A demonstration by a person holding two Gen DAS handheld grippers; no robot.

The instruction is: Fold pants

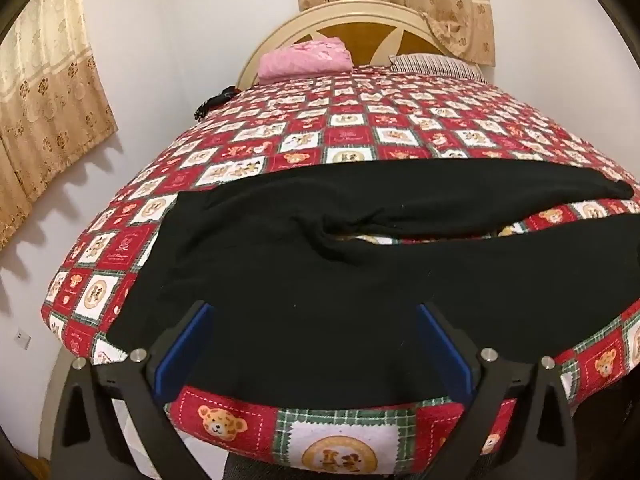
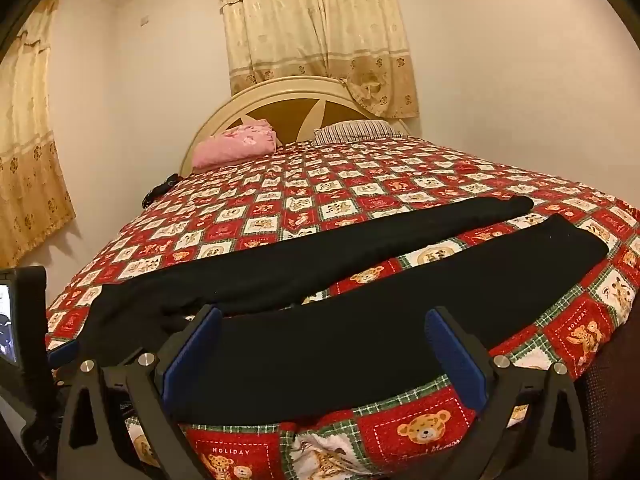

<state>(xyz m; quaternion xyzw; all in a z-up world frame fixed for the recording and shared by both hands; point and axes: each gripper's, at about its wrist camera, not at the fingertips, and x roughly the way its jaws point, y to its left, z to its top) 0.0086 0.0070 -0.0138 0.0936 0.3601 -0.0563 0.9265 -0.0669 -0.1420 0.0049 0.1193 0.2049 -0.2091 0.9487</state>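
Black pants (image 1: pixel 320 280) lie flat on the bed near its front edge, waist to the left, the two legs spread apart and running right. They also show in the right wrist view (image 2: pixel 320 344). My left gripper (image 1: pixel 314 312) is open and empty, its blue pads (image 1: pixel 188 348) just above the waist part near the bed's front edge. My right gripper (image 2: pixel 324 316) is open and empty over the near leg. The left gripper (image 2: pixel 60 350) shows at the left edge of the right wrist view.
The bed has a red patchwork teddy-bear quilt (image 1: pixel 340 132). A folded pink blanket (image 1: pixel 304 58) and a striped pillow (image 1: pixel 432 64) lie by the headboard. A dark object (image 1: pixel 212 104) sits at the bed's far left edge. Curtains (image 2: pixel 316 40) hang behind.
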